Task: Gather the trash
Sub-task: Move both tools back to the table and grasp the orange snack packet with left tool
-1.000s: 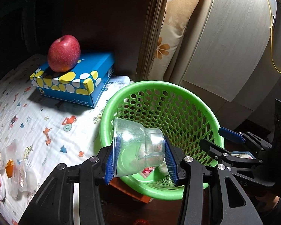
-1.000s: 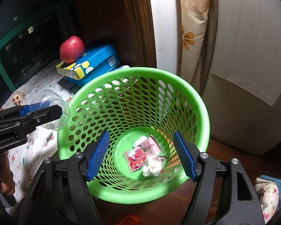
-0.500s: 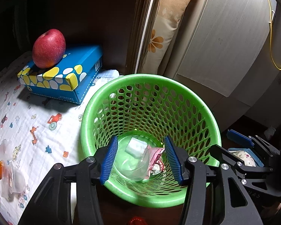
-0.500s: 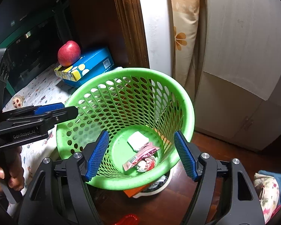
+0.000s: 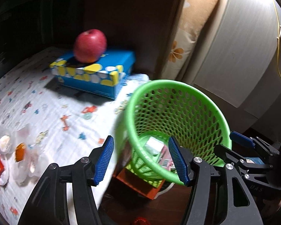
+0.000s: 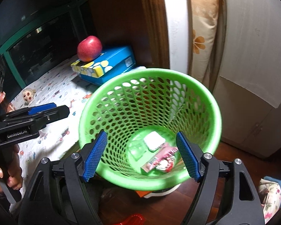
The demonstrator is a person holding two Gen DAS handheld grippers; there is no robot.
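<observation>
Beside green mesh plastic basket (image 5: 178, 123): both tongs wide, empty.
Next: clear plastic cups (image 5: 22, 155), light, crushable; pinch rim w/ left gripper (image 5: 140, 161).

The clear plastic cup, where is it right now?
In the right wrist view the clear plastic cup lies at the bottom of the green basket, just left of the white packet and above the pink wrapper.

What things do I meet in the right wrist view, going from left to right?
Left gripper → red apple on the blue box → green basket → floral cushion.
</observation>
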